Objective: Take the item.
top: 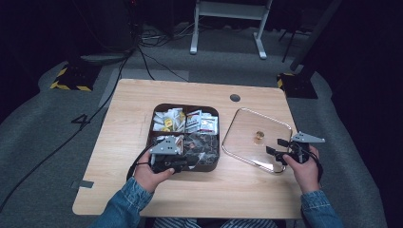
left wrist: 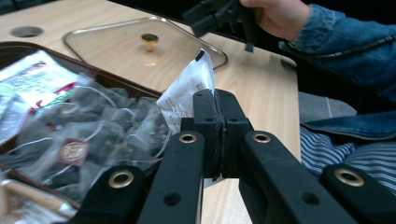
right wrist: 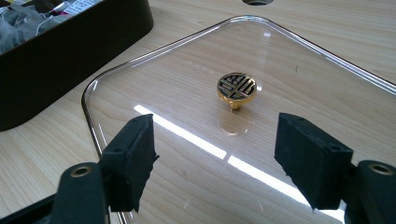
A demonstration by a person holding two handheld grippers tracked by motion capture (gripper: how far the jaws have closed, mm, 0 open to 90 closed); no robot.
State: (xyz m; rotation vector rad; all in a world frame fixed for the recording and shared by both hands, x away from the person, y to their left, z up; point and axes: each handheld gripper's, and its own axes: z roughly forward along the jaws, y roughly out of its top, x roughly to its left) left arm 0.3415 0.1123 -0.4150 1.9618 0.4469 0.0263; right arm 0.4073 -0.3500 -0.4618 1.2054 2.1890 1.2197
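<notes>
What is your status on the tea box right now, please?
Left gripper shut on white sachet, just above the dark tea box. Right gripper open, empty, over glass lid facing its gold knob. Nothing in the way.

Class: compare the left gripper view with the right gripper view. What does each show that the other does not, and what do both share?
Left gripper view: the left gripper shut on a white sachet, mesh tea bags, a denim sleeve.
Right gripper view: the right gripper with jaws open above the lid, nothing between them.
Both: the glass lid with its gold knob, the dark box, the wooden table.
</notes>
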